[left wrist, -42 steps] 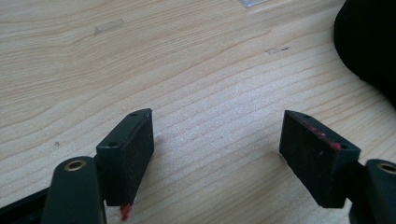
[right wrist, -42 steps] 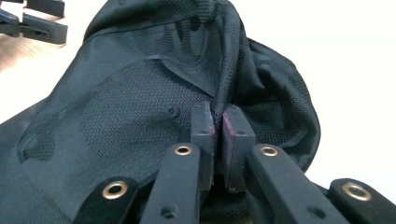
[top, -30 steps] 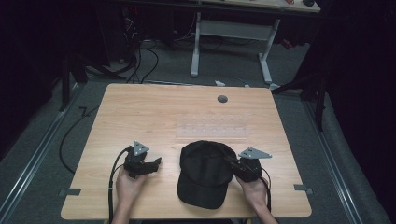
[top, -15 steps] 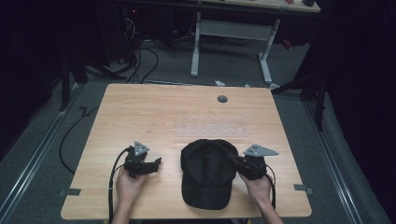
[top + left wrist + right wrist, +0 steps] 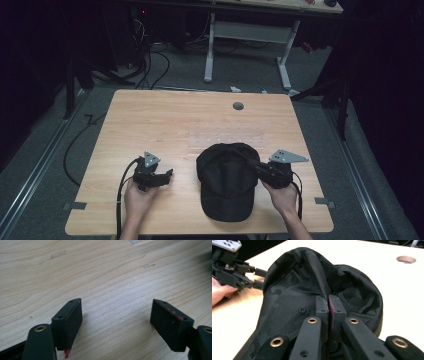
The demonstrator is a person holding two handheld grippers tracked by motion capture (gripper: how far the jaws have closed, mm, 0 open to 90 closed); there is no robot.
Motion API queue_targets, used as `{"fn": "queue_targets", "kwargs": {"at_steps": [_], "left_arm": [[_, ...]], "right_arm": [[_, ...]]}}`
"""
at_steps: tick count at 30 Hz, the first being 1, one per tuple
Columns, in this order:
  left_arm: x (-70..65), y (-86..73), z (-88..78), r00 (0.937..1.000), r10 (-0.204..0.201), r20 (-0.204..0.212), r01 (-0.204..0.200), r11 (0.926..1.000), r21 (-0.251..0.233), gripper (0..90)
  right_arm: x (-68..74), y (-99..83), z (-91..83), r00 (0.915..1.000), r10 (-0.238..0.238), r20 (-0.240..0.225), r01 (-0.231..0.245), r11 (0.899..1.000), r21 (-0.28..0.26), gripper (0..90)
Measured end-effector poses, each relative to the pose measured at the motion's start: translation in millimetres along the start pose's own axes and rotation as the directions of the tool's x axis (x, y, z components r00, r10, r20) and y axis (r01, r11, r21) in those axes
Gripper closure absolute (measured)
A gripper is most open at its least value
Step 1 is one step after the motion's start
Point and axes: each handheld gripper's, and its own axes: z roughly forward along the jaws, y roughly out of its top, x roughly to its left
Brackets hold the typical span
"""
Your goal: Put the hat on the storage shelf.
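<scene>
**Cap crown pinched and lifted**

My right claw, clamped on the black mesh fabric cap, has pulled its crown higher than before. Left of the cap, my left claw stays apart over the pale wooden table; grey floor surrounds.

Cap on the table, near the front edge.
The left gripper lay to its left, the right gripper pinched it from the right.

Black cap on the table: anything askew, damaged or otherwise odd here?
Only the cap stands out: the right gripper, jaws shut, pinches a fold of its crown, pulling the mesh into a raised ridge. No tear shows. The left gripper rests open over bare table.
</scene>
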Motion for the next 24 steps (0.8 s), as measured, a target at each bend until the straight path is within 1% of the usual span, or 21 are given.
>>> {"fn": "queue_targets", "kwargs": {"at_steps": [5, 11, 14, 16, 20, 21, 22, 24], "left_arm": [[-0.2, -0.3, 0.1, 1.0000, 0.007, -0.002, -0.007, 1.0000, 0.000, 26.1], [0.4, 0.7, 0.7, 1.0000, -0.003, -0.002, 0.003, 1.0000, -0.001, 27.2], [-0.6, -0.2, 1.2, 1.0000, 0.008, -0.005, -0.008, 1.0000, 0.001, 26.6], [-0.6, 0.0, 1.2, 1.0000, 0.005, -0.003, -0.005, 1.0000, 0.001, 26.0], [-0.8, -0.2, 1.1, 0.9999, 0.010, 0.008, -0.010, 0.9999, 0.011, 24.1], [-1.0, 0.2, 0.6, 0.9999, 0.014, 0.010, -0.014, 0.9996, 0.023, 24.1], [-1.7, 1.4, 0.1, 0.9999, 0.003, 0.011, -0.003, 0.9993, 0.036, 22.2], [-2.4, 4.4, -1.1, 0.9990, -0.036, 0.027, 0.034, 0.9974, 0.063, 20.5]], "right_arm": [[-2.0, 8.6, -7.6, 0.9999, -0.010, -0.008, 0.010, 1.000, -0.029, 87.7], [-3.9, 14.2, -11.3, 0.9997, -0.019, -0.014, 0.018, 0.999, -0.042, 87.7], [-3.6, 18.7, -13.3, 0.9995, -0.027, -0.019, 0.026, 0.998, -0.050, 87.7], [-3.5, 19.8, -13.9, 0.9993, -0.030, -0.022, 0.029, 0.998, -0.050, 87.7], [-2.2, 24.1, -15.8, 0.9987, -0.044, -0.025, 0.042, 0.998, -0.056, 87.7], [-2.0, 25.0, -16.3, 0.9986, -0.046, -0.026, 0.044, 0.997, -0.060, 87.7], [-1.7, 27.2, -17.8, 0.9981, -0.054, -0.030, 0.052, 0.997, -0.066, 87.7], [-1.5, 28.2, -18.6, 0.9980, -0.054, -0.034, 0.051, 0.996, -0.070, 87.8]]}}
